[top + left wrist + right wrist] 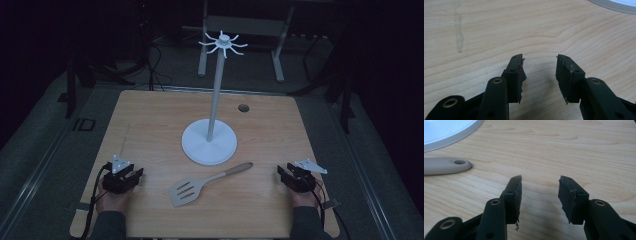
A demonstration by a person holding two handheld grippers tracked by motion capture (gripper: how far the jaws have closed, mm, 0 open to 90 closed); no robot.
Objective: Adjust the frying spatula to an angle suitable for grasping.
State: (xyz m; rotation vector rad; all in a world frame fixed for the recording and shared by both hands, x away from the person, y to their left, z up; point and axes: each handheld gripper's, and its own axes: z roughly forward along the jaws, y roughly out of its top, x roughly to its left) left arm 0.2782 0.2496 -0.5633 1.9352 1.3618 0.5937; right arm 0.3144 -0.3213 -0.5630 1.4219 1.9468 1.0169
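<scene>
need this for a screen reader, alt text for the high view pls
A white stand with hooks on top stands mid-table, and a slotted spatula lies in front of it. A hand rests at each near corner, holding the open left claw and right claw.

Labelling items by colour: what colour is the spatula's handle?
Beige, on the spatula's handle; clearest in the right gripper view.

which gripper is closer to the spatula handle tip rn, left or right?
Right. The right gripper sits just right of the spatula handle's end, jaws open, apart from it. The left gripper is out past the slotted blade, at the far end from the handle.
</scene>
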